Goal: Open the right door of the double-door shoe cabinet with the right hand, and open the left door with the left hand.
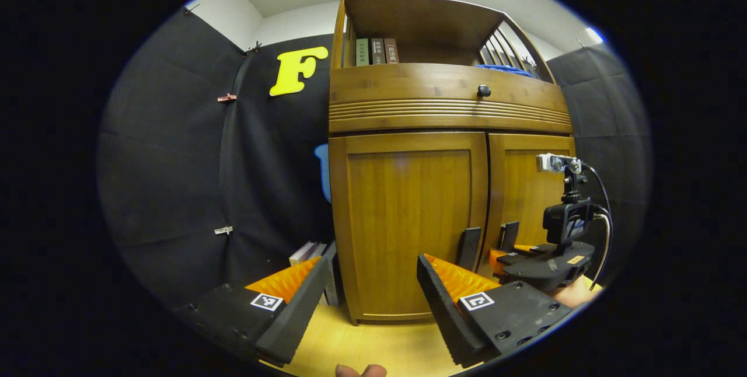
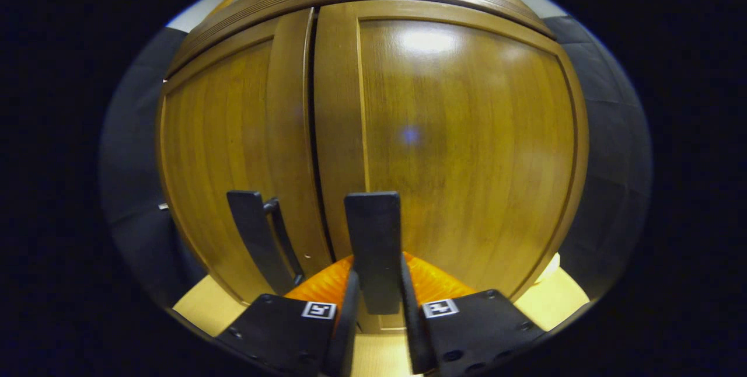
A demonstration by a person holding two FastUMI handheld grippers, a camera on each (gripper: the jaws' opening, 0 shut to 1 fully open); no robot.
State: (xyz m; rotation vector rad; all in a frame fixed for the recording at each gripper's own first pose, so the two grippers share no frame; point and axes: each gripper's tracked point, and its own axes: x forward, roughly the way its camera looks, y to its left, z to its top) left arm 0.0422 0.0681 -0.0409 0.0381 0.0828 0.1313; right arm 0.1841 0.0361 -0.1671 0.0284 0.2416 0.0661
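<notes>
Right gripper (image 2: 376,301) clamped on the right door's handle (image 2: 373,237); both cabinet doors shut.

We find the handle a flat upright bar, long axis vertical, at the right door's (image 2: 467,143) inner edge just beside the centre seam, pinched between both fingers. The left door's handle (image 2: 254,237) stands just across that seam, untouched. The left gripper (image 1: 367,283) hangs spread wide before the left door (image 1: 408,219), well short of it; its handle (image 1: 468,248) lies ahead and to its right.

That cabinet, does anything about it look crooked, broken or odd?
Nothing stands out. Both doors, left and right, sit shut and square, the knob is in place and the books stand upright. The right gripper is closed on the right door's handle.
</notes>
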